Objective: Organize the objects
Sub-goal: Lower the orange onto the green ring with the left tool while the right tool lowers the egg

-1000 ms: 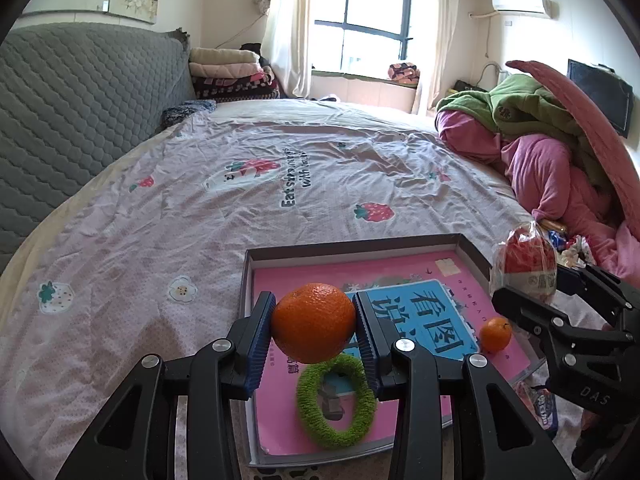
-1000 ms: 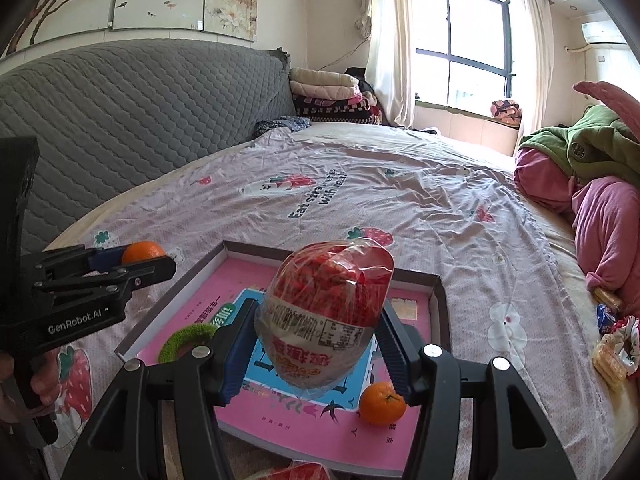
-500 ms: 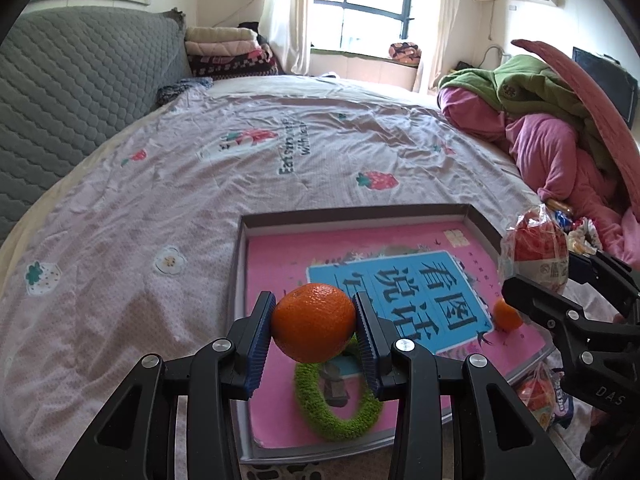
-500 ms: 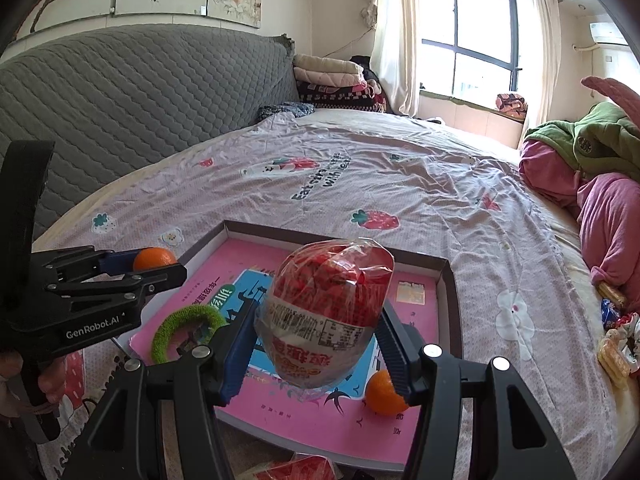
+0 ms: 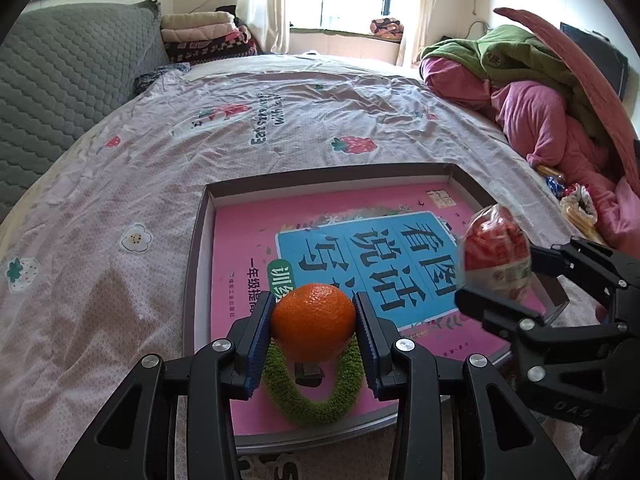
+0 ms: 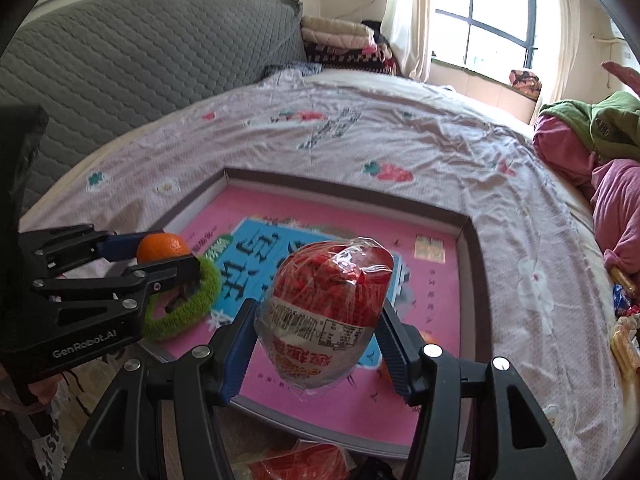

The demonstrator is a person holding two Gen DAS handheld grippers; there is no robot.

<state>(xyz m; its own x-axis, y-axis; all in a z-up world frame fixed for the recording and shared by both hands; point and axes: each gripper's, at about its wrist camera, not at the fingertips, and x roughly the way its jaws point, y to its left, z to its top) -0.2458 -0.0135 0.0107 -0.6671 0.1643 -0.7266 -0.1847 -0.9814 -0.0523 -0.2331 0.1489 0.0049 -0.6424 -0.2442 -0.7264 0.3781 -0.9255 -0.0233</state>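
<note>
My left gripper [image 5: 314, 326] is shut on an orange [image 5: 314, 322] and holds it above the near left part of a shallow box [image 5: 320, 176] lined with a pink book. A green fuzzy ring [image 5: 316, 400] lies in the box right below it. My right gripper [image 6: 316, 332] is shut on a red snack bag in clear plastic [image 6: 326, 312], held above the box's near right part [image 6: 476, 280]. The left gripper and its orange [image 6: 162, 246] show at the left of the right wrist view. A second orange [image 6: 428, 336] in the box is mostly hidden behind my right fingers.
The box lies on a bed with a pale strawberry-print sheet [image 5: 120, 200]. A grey quilted headboard [image 5: 60, 80] is on the left. Pink and green bedding [image 5: 540, 100] is piled on the right, with loose snack packets [image 6: 624, 320] beside it. Another red packet [image 6: 304, 460] lies under my right gripper.
Both grippers have moved forward and lower over the box, still holding the orange and the snack bag. The second orange has slipped behind my right fingers.
</note>
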